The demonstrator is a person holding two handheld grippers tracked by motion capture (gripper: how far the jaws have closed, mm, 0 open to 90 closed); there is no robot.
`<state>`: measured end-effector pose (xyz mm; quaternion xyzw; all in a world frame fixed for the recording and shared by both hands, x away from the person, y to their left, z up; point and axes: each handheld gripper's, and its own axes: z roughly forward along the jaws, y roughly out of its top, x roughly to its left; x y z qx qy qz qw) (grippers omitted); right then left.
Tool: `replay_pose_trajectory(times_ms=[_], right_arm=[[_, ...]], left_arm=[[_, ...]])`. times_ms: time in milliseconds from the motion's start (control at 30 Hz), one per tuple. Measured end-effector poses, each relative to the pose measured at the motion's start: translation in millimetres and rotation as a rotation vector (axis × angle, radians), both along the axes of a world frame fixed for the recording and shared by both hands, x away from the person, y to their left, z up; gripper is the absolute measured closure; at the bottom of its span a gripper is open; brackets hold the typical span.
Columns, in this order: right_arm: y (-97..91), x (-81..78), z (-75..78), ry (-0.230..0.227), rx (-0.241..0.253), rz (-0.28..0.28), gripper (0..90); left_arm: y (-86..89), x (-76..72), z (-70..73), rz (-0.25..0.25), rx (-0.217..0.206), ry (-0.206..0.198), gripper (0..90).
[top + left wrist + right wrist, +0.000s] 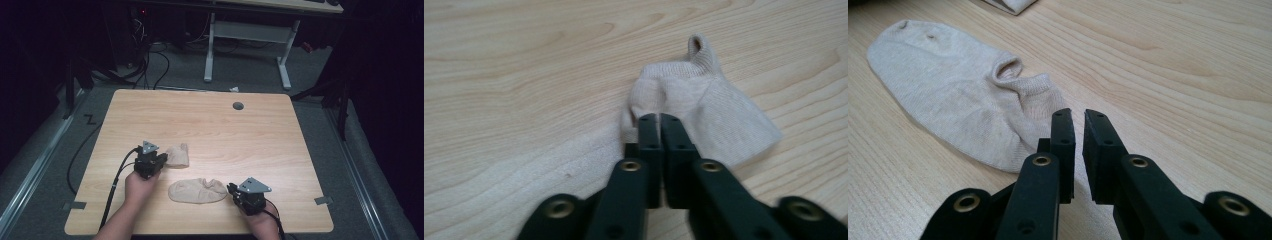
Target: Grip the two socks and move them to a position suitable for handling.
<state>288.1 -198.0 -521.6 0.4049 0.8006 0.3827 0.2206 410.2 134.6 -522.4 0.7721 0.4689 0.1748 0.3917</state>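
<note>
While the person's left hand [139, 186] is holding the left gripper [161, 159] near the 8 o'clock part of the table [210, 120], that gripper's jaws are standing closed, pad against pad, as the left gripper view shows. Their tips [659, 120] are lying over the near edge of the folded sock [701, 112]; whether any fabric is pinched between the pads cannot be told. In the high view, the folded sock [178, 155] is lying at 3 o'clock from the left gripper, touching its front end. A small loop of knit is sticking up at the sock's 12 o'clock edge in the left gripper view. The flat sock [197, 190] is lying spread out near the table's 6 o'clock edge, between the two hands. The right gripper [233, 190] is sitting at 3 o'clock from the flat sock, just beside its cuff end. In the right gripper view, its jaws are standing slightly apart with a narrow gap and nothing between them, and their tips [1079, 120] are hovering just off the cuff of the flat sock [948, 95]. A round grey cap [238, 105] is sitting near the table's 12 o'clock edge.
</note>
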Motion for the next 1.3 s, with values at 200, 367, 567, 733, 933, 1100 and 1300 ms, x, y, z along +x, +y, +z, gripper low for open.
replay_pose_trajectory(times_ms=[200, 367, 567, 733, 933, 1100, 1300], right_arm=[[-1.1, 0.3, -0.2, 0.001, 0.004, 0.003, 84.0], [-2.1, 0.3, 0.8, -0.004, 0.004, 0.005, 84.0], [-1.9, 0.2, 1.0, -0.004, 0.006, 0.005, 84.0], [-2.2, 0.4, 1.4, -0.007, 0.013, -0.004, 84.0], [-5.6, 1.7, 1.3, -0.013, 0.013, -0.017, 84.1], [-11.8, 3.4, 0.2, -0.008, 0.023, -0.032, 84.1], [-14.2, 5.0, -1.0, -0.004, 0.033, -0.036, 84.1]], left_arm=[[1.6, -10.7, 13.2, -0.004, -0.001, -0.049, 90.0], [5.8, -19.3, 26.3, -0.013, -0.008, -0.077, 90.0], [5.9, -27.2, 50.7, -0.037, -0.043, -0.116, 90.0], [-19.1, -24.3, 61.7, -0.098, -0.057, -0.119, 90.0], [-70.4, -14.7, 56.0, -0.183, -0.033, -0.101, 90.0], [-107.2, -5.3, 50.9, -0.233, -0.016, -0.089, 90.0], [-135.5, 5.4, 42.5, -0.258, 0.003, -0.066, 90.0]])
